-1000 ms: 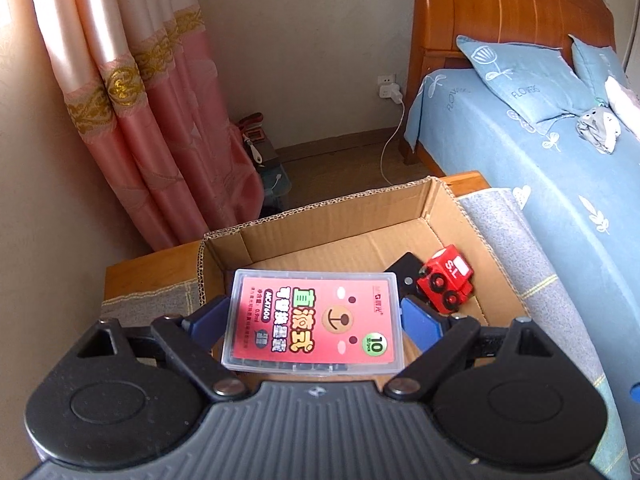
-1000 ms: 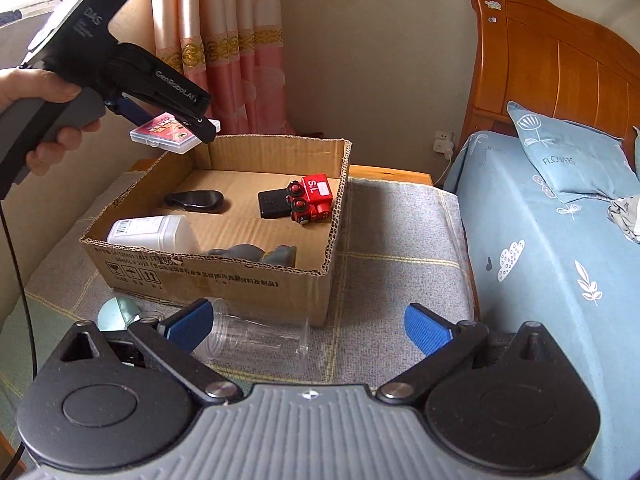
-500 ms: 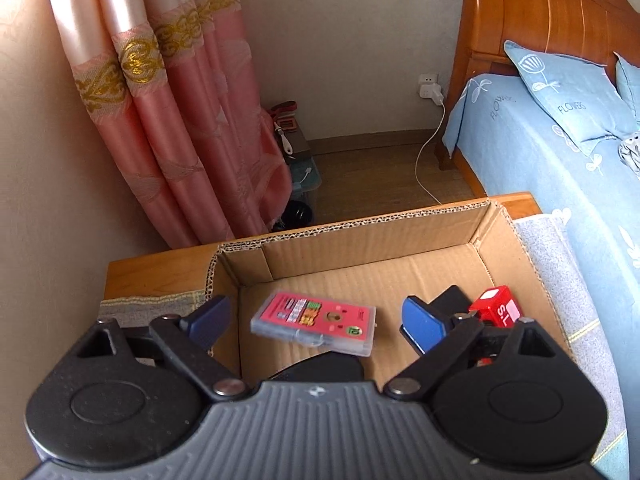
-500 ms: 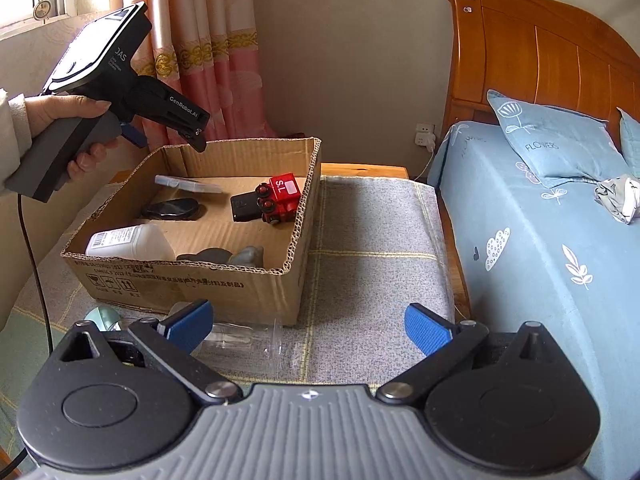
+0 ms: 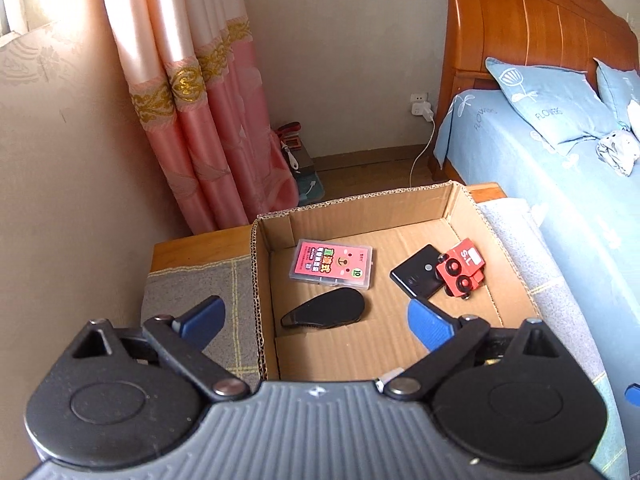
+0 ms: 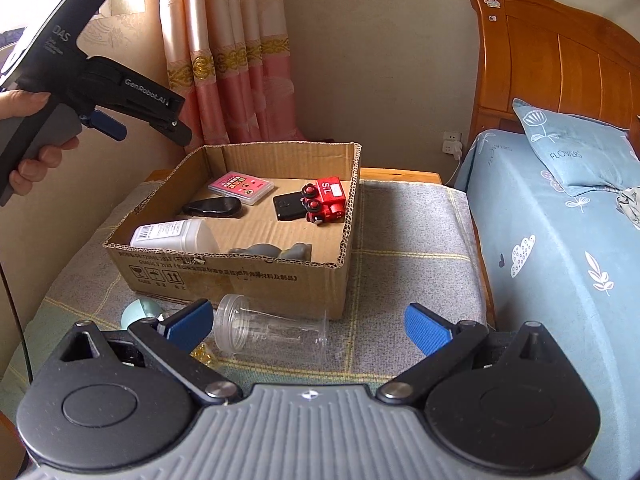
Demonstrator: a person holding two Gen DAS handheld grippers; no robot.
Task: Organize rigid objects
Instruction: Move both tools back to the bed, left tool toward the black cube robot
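Observation:
A cardboard box (image 5: 460, 208) (image 6: 280, 276) stands on a cloth-covered table. A pink card case (image 5: 333, 265) (image 6: 241, 187) lies flat at its far left. Beside it lie a black oval case (image 5: 325, 314) (image 6: 214, 206), a black phone (image 5: 418, 276) (image 6: 285, 205) and a red toy train (image 5: 461, 269) (image 6: 325, 200). A white bottle (image 6: 172, 236) and a grey figure (image 6: 272, 251) lie at the near wall. My left gripper (image 5: 316, 318) (image 6: 140, 128) hangs above the box's left side, jaws opening with nothing between them. My right gripper (image 6: 306, 322) is open over a clear plastic jar (image 6: 272, 330) lying in front of the box.
A pale green round object (image 6: 140, 312) and small yellow bits (image 6: 204, 354) lie left of the jar. A bed with blue sheets (image 6: 560, 232) runs along the right. Pink curtains (image 5: 192, 120) hang behind the table. A person's hand (image 6: 28, 164) holds the left gripper's handle.
My left gripper let go of the pink card case, which dropped flat into the box. That gripper then drew back and upward, with its jaws wider. The right gripper kept over the jar.

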